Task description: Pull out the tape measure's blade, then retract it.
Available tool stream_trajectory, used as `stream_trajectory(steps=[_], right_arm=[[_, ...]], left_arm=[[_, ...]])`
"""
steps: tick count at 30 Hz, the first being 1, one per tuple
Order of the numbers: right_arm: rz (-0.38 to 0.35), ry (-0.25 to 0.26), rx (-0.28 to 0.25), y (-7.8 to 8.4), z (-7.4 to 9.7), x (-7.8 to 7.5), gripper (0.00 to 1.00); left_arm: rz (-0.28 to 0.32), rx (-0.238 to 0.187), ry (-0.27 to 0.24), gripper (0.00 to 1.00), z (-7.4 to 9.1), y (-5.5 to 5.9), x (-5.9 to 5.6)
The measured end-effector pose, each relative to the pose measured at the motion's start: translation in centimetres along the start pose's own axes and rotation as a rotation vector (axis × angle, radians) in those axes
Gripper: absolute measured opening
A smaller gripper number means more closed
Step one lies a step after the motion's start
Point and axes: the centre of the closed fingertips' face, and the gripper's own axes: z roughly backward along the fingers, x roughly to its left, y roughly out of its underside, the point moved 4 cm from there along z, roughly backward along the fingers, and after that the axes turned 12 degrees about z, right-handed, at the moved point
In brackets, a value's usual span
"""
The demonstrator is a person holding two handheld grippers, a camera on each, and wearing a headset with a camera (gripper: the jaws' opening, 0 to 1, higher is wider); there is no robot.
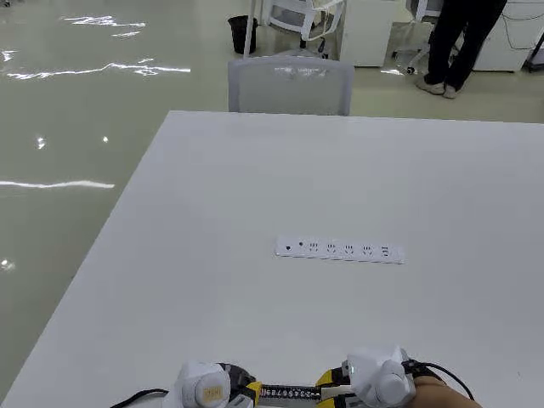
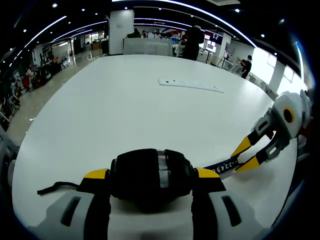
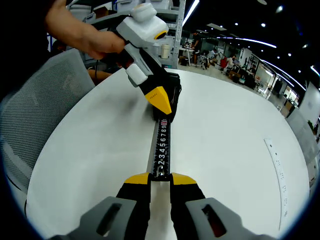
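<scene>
Pull's partway: left gripper [image 2: 152, 176] fingers [image 2: 207, 174] clamp the black tape measure case [image 3: 172, 92], right gripper [image 3: 160, 180] fingers [image 3: 137, 179] pinch its dark numbered blade [image 3: 161, 150]; retract's left.

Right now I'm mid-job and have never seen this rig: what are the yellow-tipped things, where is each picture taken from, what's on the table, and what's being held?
There is no robot arm here: a person holds one hand-held gripper in each hand. The head view looks down from their headset at the white table. Each of the other two views rides on a gripper and looks along its jaws. The left hand-held gripper clamps the black tape measure. The right hand-held gripper pinches the end of its blade, which is partly pulled out between the two. Farther up the table lies a white power strip, apart from both grippers. A grey chair stands at the far edge.
</scene>
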Motion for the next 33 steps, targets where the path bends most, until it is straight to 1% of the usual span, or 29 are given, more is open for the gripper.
stream_trajectory(steps=[7,9,17,25,33], right_arm=[[-0.002,-0.002,0.000,0.0,-0.2,0.0,0.13],[-0.001,-0.004,0.001,-0.1,-0.2,0.0,0.13],[0.001,-0.004,-0.003,-0.2,-0.4,-0.1,0.13],[0.005,-0.006,-0.008,-0.6,-0.7,-0.2,0.13],[0.009,-0.006,-0.014,-0.9,-1.0,-0.3,0.13]], left_arm=[[-0.003,0.003,-0.002,0.61,0.8,-0.2,-0.3],[-0.005,0.003,-0.002,0.61,0.7,-0.2,-0.3],[-0.003,0.007,0.001,0.61,0.5,-0.2,-0.1],[-0.001,0.009,0.009,0.61,-0.2,0.0,0.0],[0.005,0.009,0.010,0.61,-0.3,0.2,0.3]])
